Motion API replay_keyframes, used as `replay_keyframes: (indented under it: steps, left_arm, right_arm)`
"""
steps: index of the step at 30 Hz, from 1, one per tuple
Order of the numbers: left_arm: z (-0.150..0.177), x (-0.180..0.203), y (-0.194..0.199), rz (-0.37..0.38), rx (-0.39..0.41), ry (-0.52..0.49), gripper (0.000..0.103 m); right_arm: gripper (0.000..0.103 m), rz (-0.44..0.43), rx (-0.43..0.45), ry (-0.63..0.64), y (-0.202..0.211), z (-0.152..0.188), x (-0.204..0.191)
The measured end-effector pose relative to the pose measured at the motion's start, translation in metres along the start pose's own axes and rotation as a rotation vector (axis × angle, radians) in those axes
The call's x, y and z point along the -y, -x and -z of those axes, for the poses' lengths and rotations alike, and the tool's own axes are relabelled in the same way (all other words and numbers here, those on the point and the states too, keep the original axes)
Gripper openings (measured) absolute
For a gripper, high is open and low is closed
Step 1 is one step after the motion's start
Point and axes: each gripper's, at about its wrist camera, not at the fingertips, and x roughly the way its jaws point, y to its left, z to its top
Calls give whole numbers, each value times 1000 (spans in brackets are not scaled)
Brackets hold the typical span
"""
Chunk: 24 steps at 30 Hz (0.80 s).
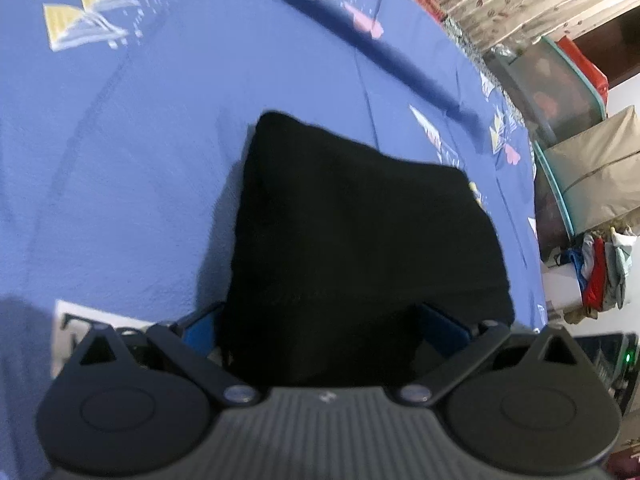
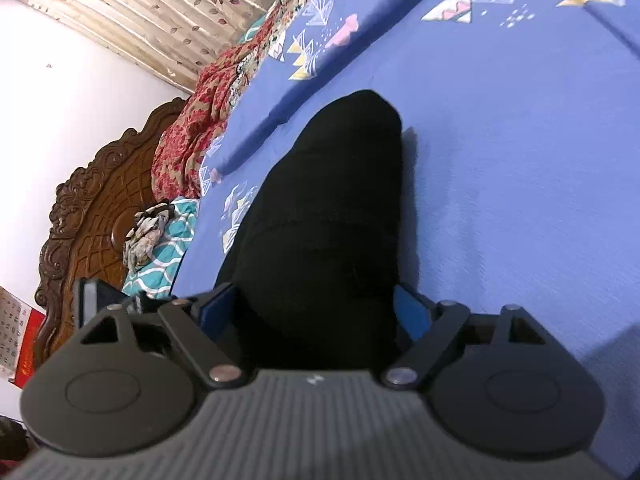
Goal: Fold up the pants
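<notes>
Pants (image 1: 352, 240): black, folded into a compact bundle, lay on the blue bedsheet (image 1: 140, 160), well short of the headboard (image 2: 92, 208). Left gripper (image 1: 320, 320): jaws wide apart, straddling the bundle's near edge, pads not seen pressing. Right gripper (image 2: 316, 312): likewise apart about its end. Step judged: releasing after a fold. Next: withdraw clear, or regrip for a further fold.

A blue bedsheet (image 1: 168, 152) printed with white, yellow and pink triangles covers the bed. A carved dark wooden headboard (image 2: 100, 216) stands against a white wall (image 2: 60, 92), beside a leaf-patterned beige curtain (image 2: 160, 12). A red floral cloth (image 2: 192, 136) lies bunched along the bed's edge.
</notes>
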Motion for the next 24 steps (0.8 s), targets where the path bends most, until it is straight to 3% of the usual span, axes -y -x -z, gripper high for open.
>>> replay_keyframes:
  steps: [5,14,24]
  left_arm:
    - [-6,4,-14,28,8,-12,103]
    - [-7,-2,-19,79,31,-52,103]
    - [-2,-4,-14,108,24,-80,103]
  right_arm:
    - [93,39,-66,-52,-28,-6,7]
    - [103,30,-3,-10,-28,3,3]
    - [103,15,8,16,-27,7,3]
